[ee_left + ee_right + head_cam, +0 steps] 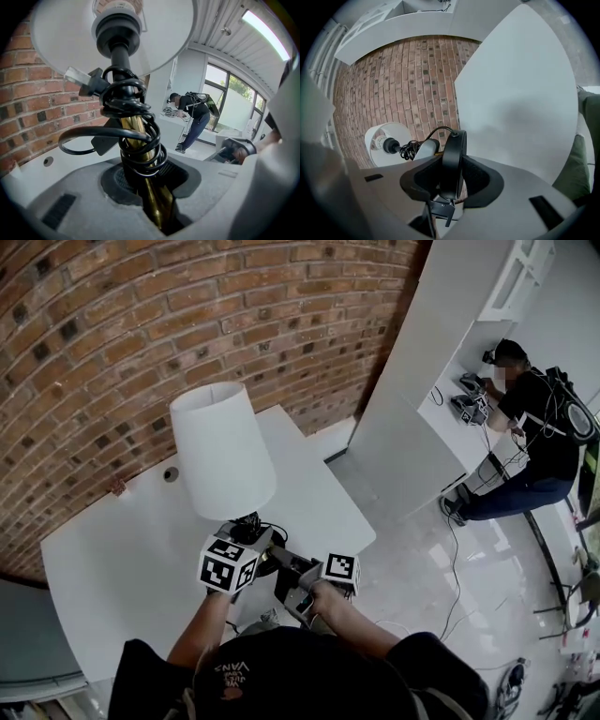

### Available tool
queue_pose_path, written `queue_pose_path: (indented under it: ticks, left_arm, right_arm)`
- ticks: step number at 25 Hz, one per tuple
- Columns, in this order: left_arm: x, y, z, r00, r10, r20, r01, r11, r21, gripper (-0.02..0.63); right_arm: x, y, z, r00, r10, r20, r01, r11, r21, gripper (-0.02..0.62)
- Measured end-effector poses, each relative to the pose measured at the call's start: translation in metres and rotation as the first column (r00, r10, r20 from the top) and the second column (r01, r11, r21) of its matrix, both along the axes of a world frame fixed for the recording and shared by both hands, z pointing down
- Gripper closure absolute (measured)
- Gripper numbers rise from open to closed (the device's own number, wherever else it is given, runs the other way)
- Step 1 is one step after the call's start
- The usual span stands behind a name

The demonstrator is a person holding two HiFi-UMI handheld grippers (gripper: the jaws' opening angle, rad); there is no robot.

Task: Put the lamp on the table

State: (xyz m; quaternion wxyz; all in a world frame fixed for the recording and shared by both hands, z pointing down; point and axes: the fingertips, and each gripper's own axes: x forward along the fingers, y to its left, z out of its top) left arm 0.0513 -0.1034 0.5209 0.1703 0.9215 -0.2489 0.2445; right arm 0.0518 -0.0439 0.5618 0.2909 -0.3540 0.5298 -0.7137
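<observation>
The lamp has a white shade (222,448), a brass stem (143,159) wound with a coiled black cord (129,110), and a round black base (453,157). It hangs tilted above the near edge of the white table (112,549), with its shade leaning toward the brick wall. My left gripper (249,538) is shut on the brass stem just under the cord coil, seen close in the left gripper view (152,183). My right gripper (292,579) is shut on the edge of the black base, which stands on edge between its jaws (452,180). The shade (386,143) shows beyond it.
A brick wall (141,324) runs behind the table. The table has a small round hole (170,473) near the wall. At the right a person (534,442) bends over a white counter (450,409), with cables on the glossy floor (441,559).
</observation>
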Motion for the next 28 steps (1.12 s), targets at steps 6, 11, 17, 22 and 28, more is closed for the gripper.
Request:
queue_pose_path:
  ticks: [6,11,17,22,28]
  left_arm:
    - [0.008,-0.040,0.002,0.995,-0.100,0.026,0.100,0.995,0.010,0.491]
    - [0.014,-0.068,0.000,0.975,-0.222,0.015,0.222,0.975,0.000,0.492]
    - [0.008,-0.100,-0.010,0.946,-0.323,0.017,0.323,0.947,0.000,0.492]
    - [-0.003,-0.125,-0.026,0.932,-0.359,0.052,0.358,0.933,0.039,0.492]
    - [-0.018,-0.151,-0.048,0.918,-0.391,0.069,0.386,0.919,0.078,0.494]
  right_arm:
    - [0.013,-0.040,0.004,0.997,-0.073,0.031,0.073,0.997,0.000,0.477]
    - [0.026,-0.069,0.006,0.980,-0.200,0.018,0.200,0.980,0.021,0.472]
    - [0.038,-0.104,-0.019,0.954,-0.296,-0.050,0.300,0.942,0.151,0.392]
    - [0.048,-0.124,-0.035,0.927,-0.356,-0.118,0.375,0.900,0.223,0.383]
    - [0.056,-0.139,-0.035,0.926,-0.360,-0.115,0.378,0.893,0.246,0.385]
